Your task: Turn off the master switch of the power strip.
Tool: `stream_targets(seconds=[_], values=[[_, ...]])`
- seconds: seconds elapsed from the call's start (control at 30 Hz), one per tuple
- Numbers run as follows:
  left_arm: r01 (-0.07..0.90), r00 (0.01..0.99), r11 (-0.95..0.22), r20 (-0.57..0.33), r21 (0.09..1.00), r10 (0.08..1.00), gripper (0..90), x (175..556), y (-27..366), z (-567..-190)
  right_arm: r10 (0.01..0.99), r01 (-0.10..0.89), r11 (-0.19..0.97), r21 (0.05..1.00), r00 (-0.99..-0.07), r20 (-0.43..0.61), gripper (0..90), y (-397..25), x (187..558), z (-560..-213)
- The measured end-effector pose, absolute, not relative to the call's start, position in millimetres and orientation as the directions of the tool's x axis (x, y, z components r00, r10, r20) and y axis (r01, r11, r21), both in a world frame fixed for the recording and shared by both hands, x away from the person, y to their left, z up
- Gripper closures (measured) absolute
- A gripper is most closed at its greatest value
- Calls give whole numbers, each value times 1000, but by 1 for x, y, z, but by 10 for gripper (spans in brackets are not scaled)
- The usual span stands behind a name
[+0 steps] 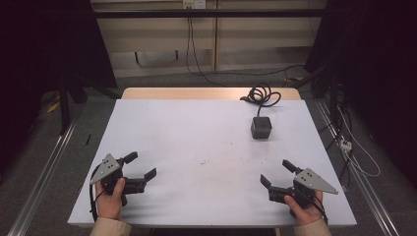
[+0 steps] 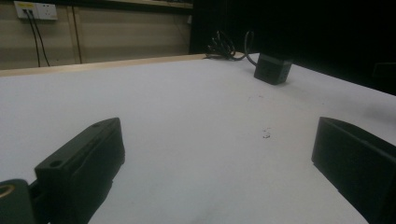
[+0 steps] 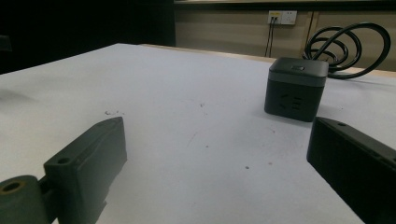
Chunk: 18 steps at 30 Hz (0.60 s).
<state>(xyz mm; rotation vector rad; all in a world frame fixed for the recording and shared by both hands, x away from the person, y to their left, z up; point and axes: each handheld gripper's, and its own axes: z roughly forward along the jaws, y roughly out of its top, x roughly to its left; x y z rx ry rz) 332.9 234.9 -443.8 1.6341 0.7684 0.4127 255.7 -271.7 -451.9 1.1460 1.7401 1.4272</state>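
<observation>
White sheeting covers the table [image 1: 206,137], scuffed with small dark marks. Near its far right corner a dark cube power strip [image 1: 261,127] is set, its coiled cable [image 1: 260,93] at the far edge. Along the near edge, left gripper [image 1: 143,165] and right gripper [image 1: 276,173] are held near opposite corners, jaws spread wide, gripping nothing.

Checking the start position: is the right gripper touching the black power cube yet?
Apart. In the high view, bare white table lies between the right gripper and the power cube, and the gripper's fingers are spread open.
</observation>
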Motion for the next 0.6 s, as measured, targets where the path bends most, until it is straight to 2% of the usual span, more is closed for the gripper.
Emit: stream_targets(seconds=[0.6], values=[[250,715,-68,-138,966,685,21,333,237,-444,902,244,49,969,-428,62,50,-271,268,-449]])
